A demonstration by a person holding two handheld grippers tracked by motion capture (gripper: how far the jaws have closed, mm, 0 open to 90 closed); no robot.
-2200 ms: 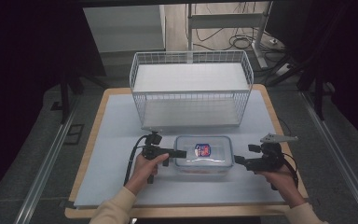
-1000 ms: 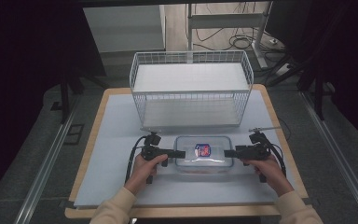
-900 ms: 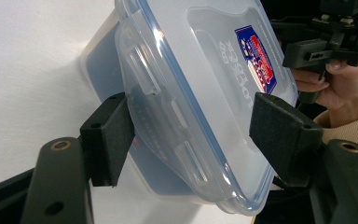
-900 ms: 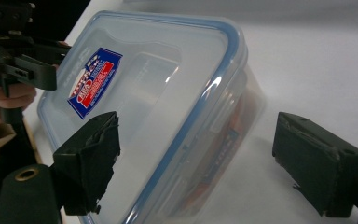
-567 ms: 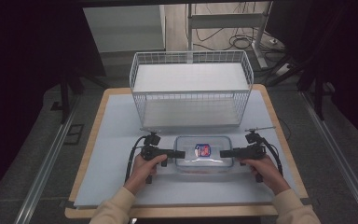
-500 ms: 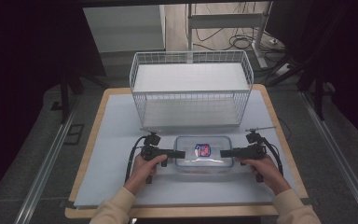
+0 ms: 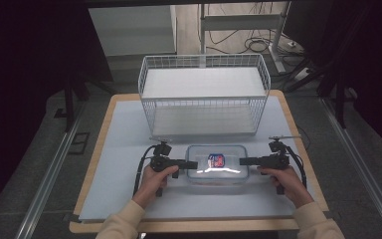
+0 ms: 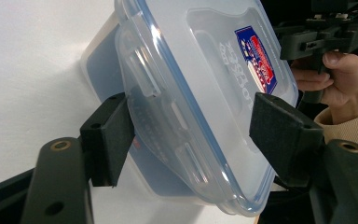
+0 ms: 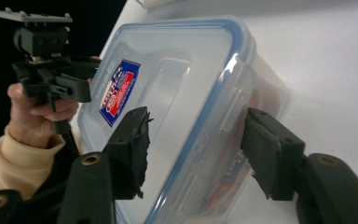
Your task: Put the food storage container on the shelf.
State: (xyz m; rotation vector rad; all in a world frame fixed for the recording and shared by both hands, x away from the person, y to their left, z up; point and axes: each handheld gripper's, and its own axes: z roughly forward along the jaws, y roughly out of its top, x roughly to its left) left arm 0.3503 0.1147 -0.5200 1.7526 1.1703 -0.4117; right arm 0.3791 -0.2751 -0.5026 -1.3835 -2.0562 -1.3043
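The left gripper [image 7: 191, 164] has its fingers [image 8: 108, 139] spread on either side of one short end of the clear rectangular plastic food container [image 7: 218, 165]. One pad lies against the locking flap on the side wall. The other stands just off the lid, so no firm pinch shows.

The right gripper [image 7: 244, 161] straddles the opposite short end. Its fingers [image 9: 131, 147] have just been closing with the container's edge between them. One pad sits over the lid and the other beside the wall flap [image 9: 233, 109], with a gap visible on both sides.

The container lies flat on the white tabletop [image 7: 124, 149], near the front edge, between the two hands. It has a transparent lid with a blue seal line round its rim and a red, white and blue sticker [image 7: 217, 161] on top. A dark blue tint shows through the walls.

Behind it, a little apart, stands a white wire basket [image 7: 204, 102], open on top, with nothing between it and the container. Black cables [image 7: 140, 174] trail from the grippers across the tabletop.

The sticker's lettering is too small to read, and what is inside is blurred by the plastic. The surroundings beyond the tabletop are dark.
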